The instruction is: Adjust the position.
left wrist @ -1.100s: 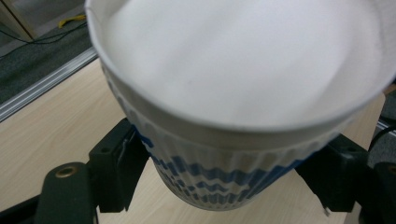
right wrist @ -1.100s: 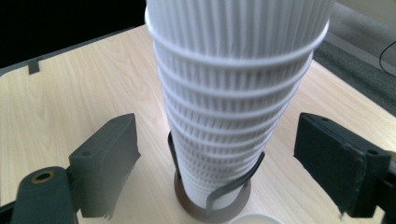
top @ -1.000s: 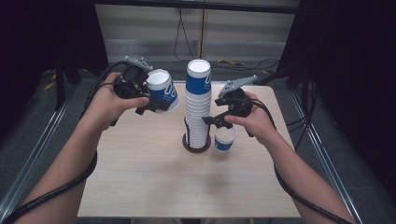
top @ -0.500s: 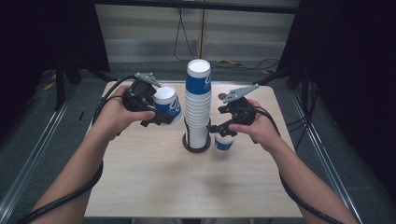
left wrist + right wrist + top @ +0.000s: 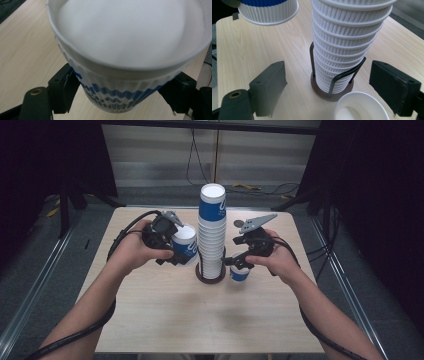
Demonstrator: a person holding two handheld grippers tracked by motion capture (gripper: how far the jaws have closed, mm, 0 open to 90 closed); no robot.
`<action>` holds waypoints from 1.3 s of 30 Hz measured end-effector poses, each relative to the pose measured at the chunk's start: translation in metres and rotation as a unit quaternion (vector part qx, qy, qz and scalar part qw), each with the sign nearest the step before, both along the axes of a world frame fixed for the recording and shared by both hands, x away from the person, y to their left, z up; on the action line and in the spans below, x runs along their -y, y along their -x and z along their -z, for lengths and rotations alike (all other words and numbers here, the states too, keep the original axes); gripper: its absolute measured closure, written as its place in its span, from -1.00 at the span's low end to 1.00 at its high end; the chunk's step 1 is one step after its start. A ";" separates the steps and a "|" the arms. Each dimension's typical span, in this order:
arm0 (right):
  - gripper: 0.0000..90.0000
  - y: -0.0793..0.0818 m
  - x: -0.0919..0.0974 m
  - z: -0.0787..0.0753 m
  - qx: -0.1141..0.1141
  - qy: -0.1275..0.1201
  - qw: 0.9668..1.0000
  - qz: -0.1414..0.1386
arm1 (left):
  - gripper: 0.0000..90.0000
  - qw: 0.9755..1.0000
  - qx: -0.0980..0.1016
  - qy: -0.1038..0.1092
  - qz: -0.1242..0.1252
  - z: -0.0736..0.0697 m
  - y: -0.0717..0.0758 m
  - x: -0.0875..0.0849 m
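My left gripper (image 5: 181, 251) is shut on a blue and white ribbed paper cup (image 5: 186, 240), held in the air just left of the stack. In the left gripper view both jaws press the sides of this cup (image 5: 130, 37). A tall stack of the same cups (image 5: 212, 240) stands in a dark wire holder (image 5: 206, 276) at mid-table. My right gripper (image 5: 239, 261) is open beside the holder's right side, above a single cup (image 5: 240, 275) that stands mouth up on the table. In the right gripper view this cup (image 5: 359, 107) sits low between the wide jaws, untouched, with the stack (image 5: 347, 37) ahead.
The light wooden table (image 5: 200, 320) has bare room in front of the holder and toward its near edge. Dark floor and black stands surround it, and cables (image 5: 260, 187) lie behind the far edge. Both forearms come in from the near side.
The left gripper has come down and to the right with its cup, closer to the stack. The right gripper has stayed over the single cup.
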State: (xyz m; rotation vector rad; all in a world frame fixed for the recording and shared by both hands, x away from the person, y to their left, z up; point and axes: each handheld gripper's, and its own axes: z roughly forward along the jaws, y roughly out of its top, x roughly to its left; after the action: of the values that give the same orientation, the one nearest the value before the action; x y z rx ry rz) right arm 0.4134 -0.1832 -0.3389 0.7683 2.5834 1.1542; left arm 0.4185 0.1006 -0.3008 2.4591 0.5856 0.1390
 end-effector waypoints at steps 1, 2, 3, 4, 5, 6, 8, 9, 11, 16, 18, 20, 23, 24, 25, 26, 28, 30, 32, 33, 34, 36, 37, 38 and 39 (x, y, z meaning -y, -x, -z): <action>-0.70 0.000 0.000 0.000 0.001 0.001 1.000 -0.003 | -0.48 1.000 -0.003 -0.002 0.002 0.001 0.000 0.000; -0.70 0.001 -0.001 0.001 0.002 0.003 1.000 -0.004 | -0.48 1.000 -0.004 -0.003 0.004 0.002 0.000 0.001; -0.70 0.002 -0.001 0.002 0.002 0.004 1.000 -0.006 | -0.48 1.000 -0.004 -0.008 0.007 0.002 0.000 0.001; -0.70 0.002 -0.001 0.002 0.001 0.006 1.000 -0.007 | -0.48 1.000 -0.005 -0.010 0.007 0.003 0.001 0.002; -0.70 0.003 -0.001 0.002 0.000 0.006 1.000 -0.007 | -0.48 1.000 -0.006 -0.012 0.008 0.004 0.002 0.003; -0.70 0.003 0.000 0.003 0.002 0.006 1.000 -0.009 | -0.48 1.000 -0.008 -0.015 0.012 0.004 0.002 0.004; -0.70 0.005 0.001 0.004 0.002 0.005 1.000 -0.013 | -0.48 1.000 -0.010 -0.022 0.014 0.006 0.003 0.007; -0.70 0.005 0.002 0.004 0.001 0.007 1.000 -0.013 | -0.48 0.999 -0.012 -0.027 0.016 0.007 0.003 0.009; -0.70 0.007 0.004 0.006 0.002 0.009 1.000 -0.014 | -0.48 0.999 -0.011 -0.034 0.020 0.011 0.004 0.011; -0.70 0.011 0.008 0.009 0.002 0.014 1.000 -0.018 | -0.48 0.998 -0.017 -0.048 0.029 0.017 0.005 0.017; -0.70 0.012 0.009 0.011 0.000 0.017 1.000 -0.018 | -0.48 0.998 -0.017 -0.052 0.034 0.019 0.005 0.020; -0.70 0.013 0.011 0.011 -0.001 0.014 1.000 -0.017 | -0.48 0.998 -0.020 -0.056 0.036 0.021 0.006 0.022; -0.70 0.014 0.013 0.011 -0.001 0.016 1.000 -0.020 | -0.48 0.997 -0.024 -0.068 0.042 0.024 0.007 0.025; -0.70 0.015 0.013 0.011 -0.002 0.017 1.000 -0.020 | -0.48 0.996 -0.023 -0.073 0.043 0.025 0.007 0.026; -0.70 0.015 0.013 0.012 -0.001 0.018 1.000 -0.022 | -0.48 0.996 -0.023 -0.077 0.046 0.027 0.007 0.026; -0.70 0.016 0.013 0.012 -0.002 0.018 1.000 -0.025 | -0.48 0.996 -0.026 -0.077 0.044 0.028 0.008 0.027; -0.70 0.017 0.012 0.012 -0.001 0.025 0.999 -0.031 | -0.48 0.995 -0.025 -0.087 0.049 0.030 0.009 0.029; -0.70 0.017 0.011 0.014 -0.002 0.025 0.999 -0.034 | -0.48 0.994 -0.026 -0.097 0.052 0.032 0.009 0.030; -0.70 0.018 0.010 0.015 -0.007 0.023 0.999 -0.037 | -0.48 0.994 -0.031 -0.095 0.054 0.034 0.009 0.031; -0.70 0.018 0.009 0.016 -0.006 0.027 0.999 -0.038 | -0.48 0.993 -0.031 -0.096 0.053 0.036 0.010 0.032; -0.70 0.018 0.008 0.016 -0.007 0.026 0.999 -0.039 | -0.48 0.993 -0.031 -0.099 0.058 0.036 0.010 0.032; -0.70 0.019 0.006 0.017 -0.005 0.024 0.999 -0.046 | -0.48 0.992 -0.035 -0.106 0.061 0.039 0.010 0.033; -0.70 0.019 0.005 0.017 -0.005 0.026 0.999 -0.048 | -0.48 0.992 -0.036 -0.108 0.058 0.040 0.011 0.034; -0.70 0.019 0.004 0.018 -0.005 0.026 0.998 -0.050 | -0.48 0.991 -0.037 -0.111 0.060 0.041 0.011 0.034; -0.70 0.020 0.003 0.018 -0.004 0.026 0.998 -0.053 | -0.48 0.990 -0.037 -0.116 0.064 0.041 0.010 0.033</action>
State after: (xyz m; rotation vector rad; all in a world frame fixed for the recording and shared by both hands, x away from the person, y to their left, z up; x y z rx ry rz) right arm 0.3937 -0.1863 -0.3565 0.6329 2.6790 1.1087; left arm 0.4081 0.0671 -0.3418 2.7296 0.4629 0.0664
